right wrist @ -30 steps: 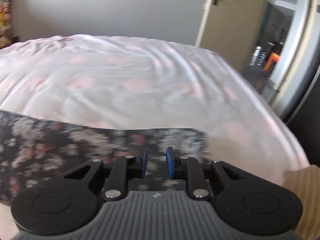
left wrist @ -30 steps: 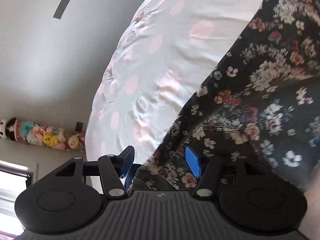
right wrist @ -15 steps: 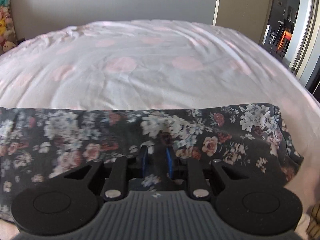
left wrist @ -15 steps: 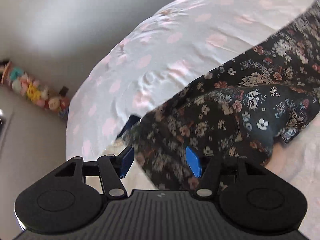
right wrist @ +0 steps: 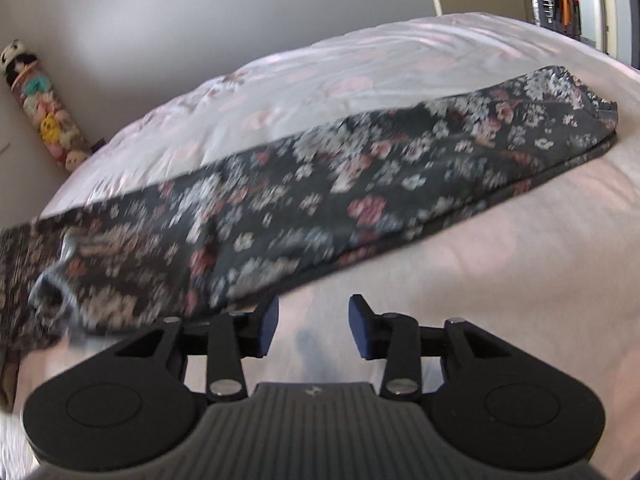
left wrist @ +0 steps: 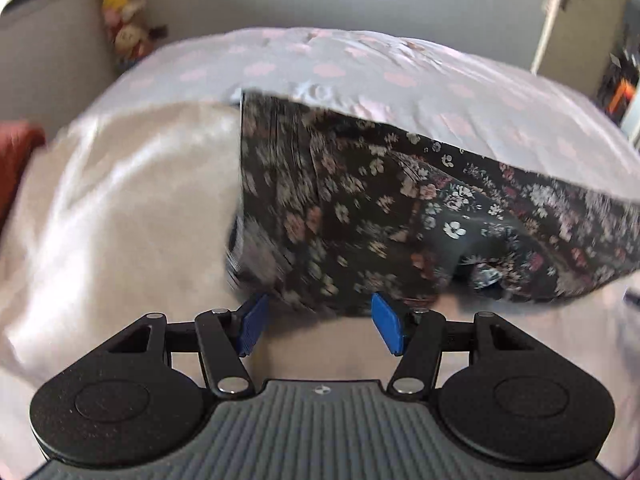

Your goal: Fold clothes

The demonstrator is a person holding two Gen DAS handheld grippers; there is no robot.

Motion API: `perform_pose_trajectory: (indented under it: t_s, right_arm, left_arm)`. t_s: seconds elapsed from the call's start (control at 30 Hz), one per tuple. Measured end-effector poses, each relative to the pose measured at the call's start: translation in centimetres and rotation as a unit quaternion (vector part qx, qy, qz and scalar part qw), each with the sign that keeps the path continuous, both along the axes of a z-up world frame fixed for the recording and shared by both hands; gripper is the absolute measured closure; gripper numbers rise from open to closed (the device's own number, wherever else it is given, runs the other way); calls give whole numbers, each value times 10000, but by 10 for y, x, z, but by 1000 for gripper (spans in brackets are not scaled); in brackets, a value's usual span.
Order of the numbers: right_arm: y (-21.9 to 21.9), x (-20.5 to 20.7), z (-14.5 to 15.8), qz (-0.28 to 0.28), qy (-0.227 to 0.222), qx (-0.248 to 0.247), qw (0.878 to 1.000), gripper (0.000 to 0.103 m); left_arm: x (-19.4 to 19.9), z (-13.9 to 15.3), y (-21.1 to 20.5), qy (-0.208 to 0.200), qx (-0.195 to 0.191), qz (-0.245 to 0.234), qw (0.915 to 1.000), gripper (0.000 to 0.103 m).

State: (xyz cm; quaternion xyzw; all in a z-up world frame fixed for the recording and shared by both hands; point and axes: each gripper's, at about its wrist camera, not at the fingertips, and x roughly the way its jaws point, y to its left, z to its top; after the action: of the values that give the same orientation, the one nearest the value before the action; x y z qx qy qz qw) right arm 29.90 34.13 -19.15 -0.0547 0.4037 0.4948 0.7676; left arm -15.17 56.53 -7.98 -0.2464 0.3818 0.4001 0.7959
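So the dark floral garment (right wrist: 360,184) was lying across the bed (right wrist: 520,264), folded into a long band on the pale sheet with pink spots. Left tongs (left wrist: 320,328) were spread wide with nothing between the blue pads, sitting just short of the garment's near edge. Right tongs (right wrist: 314,328) were also apart and empty, over bare sheet just beside the fabric's long edge. Both views were pretty blurry. A column of stuffed toys (right wrist: 44,108) stood in the corner by the wall, and a door (left wrist: 576,20) showed at the far right.
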Motion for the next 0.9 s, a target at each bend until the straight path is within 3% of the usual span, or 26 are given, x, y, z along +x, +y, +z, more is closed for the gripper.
perform_pose_trajectory:
  t_s: [0.13, 0.2, 0.27, 0.53, 0.73, 0.83, 0.9]
  right_arm:
    - [-16, -18, 7, -124, -202, 111, 9997, 51]
    - [-17, -25, 6, -74, -187, 165, 9997, 50]
    - [-13, -31, 4, 43, -175, 183, 9997, 50]
    - [2, -41, -10, 309, -403, -38, 9987, 50]
    - [10, -47, -18, 529, -451, -127, 9975, 49]
    - [10, -48, -18, 551, -426, -114, 9975, 49]
    - [11, -48, -17, 566, -410, -105, 9975, 49]
  left_arm:
    - [-7, -26, -2, -647, -279, 692, 9951, 47]
    - [-12, -37, -1, -1007, -344, 1026, 9890, 47]
    - [-12, -45, 2, -1107, -308, 1174, 9864, 47]
    - [-3, -58, 15, -1034, -201, 1495, 9831, 47]
    - [2, -65, 14, -773, -14, 1620, 9838, 59]
    - [-3, -68, 10, -929, 17, 1699, 9811, 60]
    - [-7, -70, 10, -1135, -233, 1832, 9762, 59]
